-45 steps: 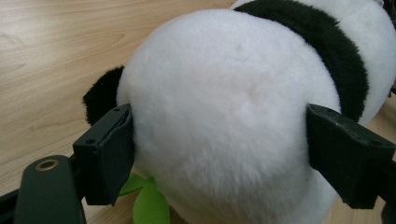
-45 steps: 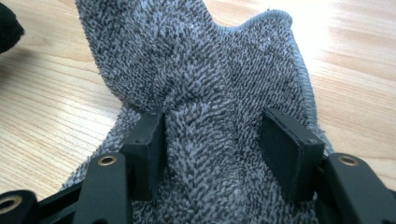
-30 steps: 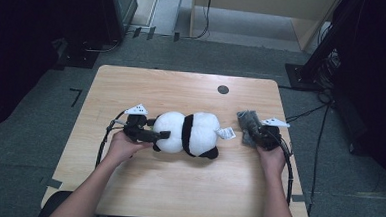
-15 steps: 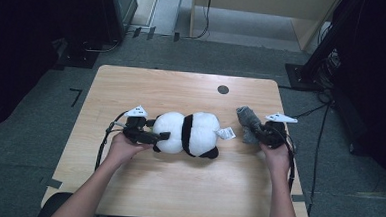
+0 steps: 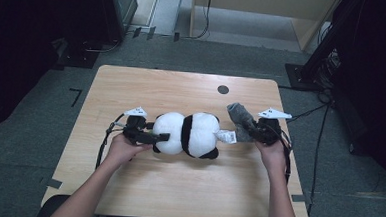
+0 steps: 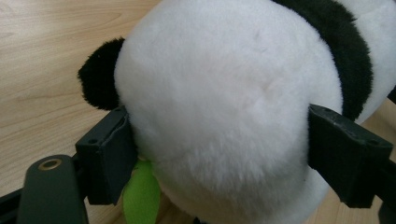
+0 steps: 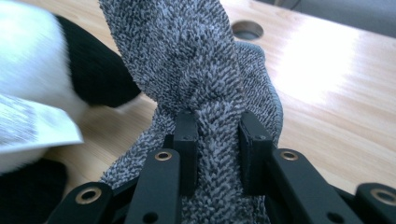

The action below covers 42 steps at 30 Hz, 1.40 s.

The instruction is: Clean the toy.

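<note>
A black-and-white panda plush (image 5: pixel 189 134) lies on its side in the middle of the wooden table (image 5: pixel 177 188). My left gripper (image 5: pixel 162 137) is at its left end, jaws wide and pressing on both sides of the white head (image 6: pixel 233 93); the left gripper (image 6: pixel 224 135) holds it against the table. To the panda's right, my right gripper (image 5: pixel 250 129) is shut on a grey fuzzy cloth (image 5: pixel 238 115), which hangs lifted off the table. In the right gripper view the cloth (image 7: pixel 187 56) bunches up between the pads of the right gripper (image 7: pixel 217 135).
A white label (image 5: pixel 226 136) sticks out of the panda's right end, close to the cloth. A green piece (image 6: pixel 140 196) shows under the panda's head. A round dark hole (image 5: pixel 223 89) sits in the tabletop at the back. Dark floor and cables surround the table.
My right gripper has risen with the grey cloth, which now stands up off the table. The left gripper and the panda have stayed put.
</note>
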Each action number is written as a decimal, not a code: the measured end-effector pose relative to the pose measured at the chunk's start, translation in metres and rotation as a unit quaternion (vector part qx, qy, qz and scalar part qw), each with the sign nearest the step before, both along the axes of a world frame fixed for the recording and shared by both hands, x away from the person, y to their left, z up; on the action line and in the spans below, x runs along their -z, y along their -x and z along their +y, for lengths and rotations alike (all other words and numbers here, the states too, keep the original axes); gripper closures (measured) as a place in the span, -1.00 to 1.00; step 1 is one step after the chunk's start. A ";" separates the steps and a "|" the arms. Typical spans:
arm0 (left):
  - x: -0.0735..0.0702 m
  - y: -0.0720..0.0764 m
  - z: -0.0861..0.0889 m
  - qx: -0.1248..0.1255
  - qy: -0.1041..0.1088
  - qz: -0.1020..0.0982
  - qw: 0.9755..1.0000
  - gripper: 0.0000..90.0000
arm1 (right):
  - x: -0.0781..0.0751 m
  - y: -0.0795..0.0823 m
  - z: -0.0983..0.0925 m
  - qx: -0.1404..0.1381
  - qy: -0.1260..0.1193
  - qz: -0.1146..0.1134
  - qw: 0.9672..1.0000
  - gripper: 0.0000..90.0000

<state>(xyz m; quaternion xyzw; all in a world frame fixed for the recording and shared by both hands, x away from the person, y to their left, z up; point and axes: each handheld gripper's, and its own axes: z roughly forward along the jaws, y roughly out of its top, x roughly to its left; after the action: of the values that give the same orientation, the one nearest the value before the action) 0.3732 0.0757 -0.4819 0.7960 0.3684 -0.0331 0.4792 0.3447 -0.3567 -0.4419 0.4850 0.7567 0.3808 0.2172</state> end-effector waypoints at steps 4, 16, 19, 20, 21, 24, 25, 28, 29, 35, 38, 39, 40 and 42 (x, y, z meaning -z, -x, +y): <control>-0.001 0.000 0.000 -0.001 0.000 0.001 1.000 -0.61 | -0.013 0.002 0.008 -0.009 -0.001 -0.010 1.000 0.64; -0.002 0.003 0.000 -0.006 -0.002 -0.004 1.000 -0.61 | -0.072 -0.007 0.030 -0.040 -0.020 -0.008 0.999 0.63; -0.002 0.003 -0.001 -0.007 -0.003 -0.007 1.000 -0.60 | -0.083 -0.012 0.045 -0.058 -0.018 -0.012 0.998 0.63; -0.002 0.003 -0.001 -0.008 -0.003 -0.009 1.000 -0.60 | -0.086 -0.014 0.051 -0.066 -0.018 -0.013 0.998 0.63; -0.002 0.004 -0.001 -0.009 -0.003 -0.009 1.000 -0.59 | -0.087 -0.016 0.057 -0.074 -0.019 -0.014 0.997 0.63; -0.002 0.007 0.000 -0.009 -0.006 -0.012 1.000 -0.56 | -0.089 -0.024 0.075 -0.097 -0.019 -0.009 0.995 0.63; -0.003 0.008 0.000 -0.009 -0.008 -0.013 1.000 -0.55 | -0.090 -0.027 0.081 -0.104 -0.019 -0.008 0.994 0.63; -0.001 0.011 0.001 -0.013 -0.005 -0.019 1.000 -0.53 | -0.091 -0.034 0.100 -0.125 -0.021 -0.006 0.992 0.63; -0.001 0.011 0.001 -0.014 -0.004 -0.021 1.000 -0.53 | -0.092 -0.036 0.107 -0.132 -0.021 -0.006 0.991 0.63; 0.000 0.014 0.002 -0.018 -0.003 -0.028 0.999 -0.51 | -0.093 -0.047 0.142 -0.169 -0.009 0.001 0.986 0.63; 0.000 0.014 0.002 -0.019 -0.002 -0.028 0.999 -0.50 | -0.092 -0.054 0.158 -0.180 -0.007 0.010 0.984 0.63; 0.000 0.014 0.002 -0.019 -0.003 -0.027 0.999 -0.50 | -0.091 -0.056 0.163 -0.184 -0.006 0.013 0.983 0.63; 0.000 0.015 0.002 -0.020 -0.004 -0.026 0.999 -0.50 | -0.090 -0.059 0.168 -0.187 -0.004 0.016 0.982 0.63; 0.000 0.015 0.001 -0.022 -0.004 -0.026 0.999 -0.50 | -0.087 -0.063 0.178 -0.195 -0.001 0.020 0.981 0.63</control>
<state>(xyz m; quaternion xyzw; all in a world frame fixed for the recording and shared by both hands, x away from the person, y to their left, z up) 0.3585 0.0768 -0.4815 0.7903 0.3737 -0.0005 0.4857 0.4072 -0.1788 -0.3548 0.3362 0.8406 0.4065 0.1230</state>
